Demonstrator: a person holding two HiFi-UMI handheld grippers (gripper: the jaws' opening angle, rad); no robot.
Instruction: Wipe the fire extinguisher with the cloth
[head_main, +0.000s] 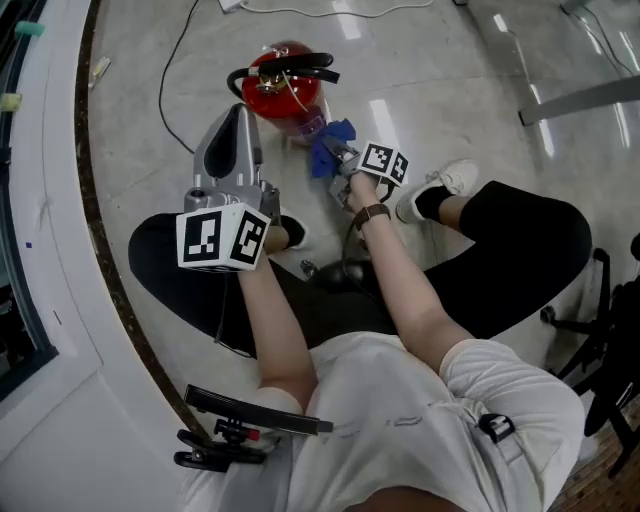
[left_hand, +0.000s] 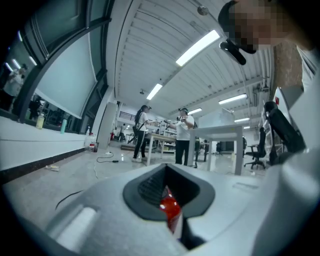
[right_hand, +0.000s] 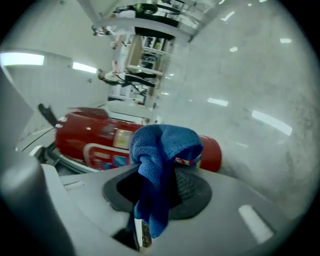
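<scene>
Clenching a nubby blue cloth (right_hand: 162, 145), the right gripper (head_main: 337, 160) sits just beside the glossy red, cylindrical fire extinguisher (head_main: 285, 85) on the polished grey floor (head_main: 450, 80). Near the extinguisher's other side, the smooth grey left gripper (head_main: 240, 115) has its jaws drawn together on nothing.

There is one fire extinguisher (head_main: 287, 92), one cloth (head_main: 329, 146), and two grippers: one left gripper (head_main: 240, 112) and one right gripper (head_main: 341, 160).

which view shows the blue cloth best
The right gripper view: the blue cloth fills the centre, pinched between the jaws. The head view shows only a small blue patch; the left gripper view shows none.
</scene>
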